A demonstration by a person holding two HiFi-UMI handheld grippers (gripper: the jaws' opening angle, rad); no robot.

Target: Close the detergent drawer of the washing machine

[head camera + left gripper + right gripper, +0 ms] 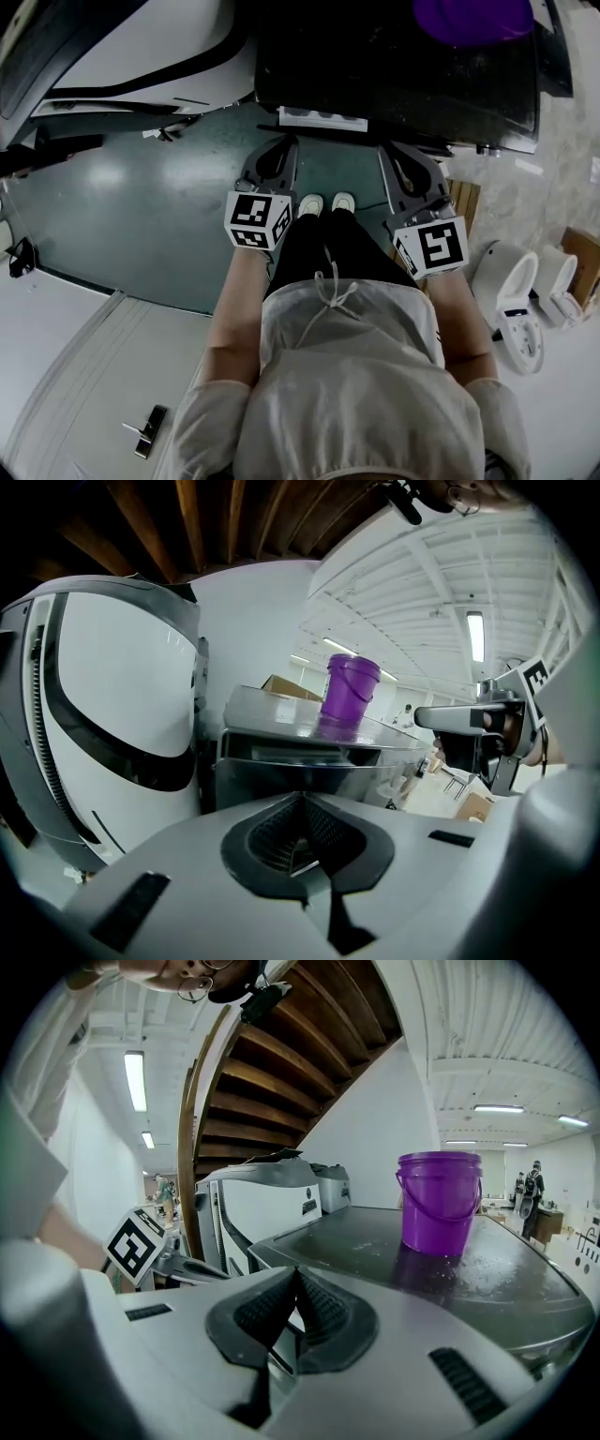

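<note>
At your far left stands a big white appliance with a dark curved band, above the green floor. Your left gripper is held out in front of you. In its own view its jaws are pressed together with nothing between them. Just beyond it and to its right, the detergent drawer shows as a pale strip jutting from the front edge of the dark washing machine. It lies between your two grippers and a little ahead of their tips, and neither seems to touch it. Your white shoes point at it. Your right gripper is level with the left one, its jaws likewise closed on nothing. A purple bucket stands upright on the machine's top, toward its right side.
</note>
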